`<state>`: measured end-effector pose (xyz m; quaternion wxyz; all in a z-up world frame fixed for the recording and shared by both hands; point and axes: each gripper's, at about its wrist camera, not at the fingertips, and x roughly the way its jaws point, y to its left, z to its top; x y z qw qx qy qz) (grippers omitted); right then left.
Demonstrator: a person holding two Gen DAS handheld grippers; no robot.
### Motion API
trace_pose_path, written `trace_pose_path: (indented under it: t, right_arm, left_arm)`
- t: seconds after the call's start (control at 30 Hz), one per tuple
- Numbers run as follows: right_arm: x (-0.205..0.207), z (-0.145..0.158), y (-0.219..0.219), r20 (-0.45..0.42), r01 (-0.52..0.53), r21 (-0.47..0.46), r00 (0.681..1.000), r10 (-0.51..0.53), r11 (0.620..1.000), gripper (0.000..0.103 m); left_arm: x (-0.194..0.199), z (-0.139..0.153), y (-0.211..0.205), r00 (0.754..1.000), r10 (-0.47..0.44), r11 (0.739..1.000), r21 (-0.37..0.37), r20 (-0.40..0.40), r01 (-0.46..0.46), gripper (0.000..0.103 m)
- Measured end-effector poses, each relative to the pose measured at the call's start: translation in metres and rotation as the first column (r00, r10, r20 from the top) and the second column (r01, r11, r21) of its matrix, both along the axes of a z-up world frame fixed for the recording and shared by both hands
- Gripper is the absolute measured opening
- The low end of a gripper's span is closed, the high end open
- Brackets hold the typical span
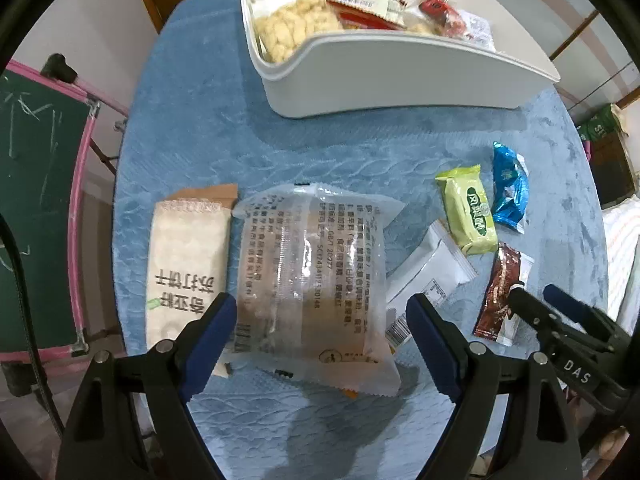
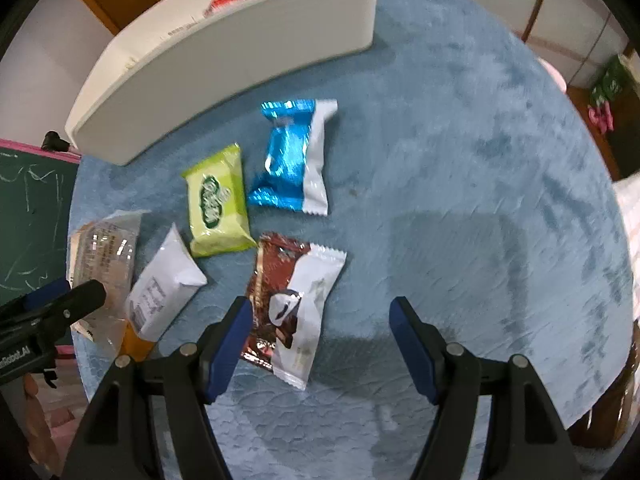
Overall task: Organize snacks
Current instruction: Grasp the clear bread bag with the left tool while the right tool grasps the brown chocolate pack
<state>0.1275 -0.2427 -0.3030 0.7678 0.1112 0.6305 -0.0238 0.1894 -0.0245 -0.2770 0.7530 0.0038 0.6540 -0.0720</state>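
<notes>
The clear packet [image 1: 312,280] lies at the centre of the left wrist view on the blue cloth [image 1: 320,148], between the wide-open, empty fingers of the left gripper [image 1: 320,332]. Its slick film may slide or crumple as the jaws close, and it touches the beige cracker pack [image 1: 188,264] and overlaps the white pouch [image 1: 432,264], so either could be dragged along. The right gripper [image 2: 320,344], also spread and empty, hovers over the brown-and-white wrapper [image 2: 296,308]. The white bin [image 1: 400,76], upper centre, already holds snacks.
</notes>
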Motion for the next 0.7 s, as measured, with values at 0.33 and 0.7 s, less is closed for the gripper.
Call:
trace_pose_path:
  t: [0.33, 0.7]
  right_arm:
    - [0.004, -0.015, 0.021, -0.033, -0.037, -0.039, 0.999, 0.035, 0.999, 0.073]
    - [-0.001, -0.015, 0.046, -0.015, -0.113, -0.116, 0.994, 0.112, 0.987, 0.050]
  left_arm:
    - [0.016, -0.021, 0.015, 0.996, 0.073, 0.997, -0.022, -0.058, -0.074, 0.086]
    - [0.020, -0.037, 0.021, 0.988, 0.100, 0.992, -0.071, -0.114, -0.109, 0.086]
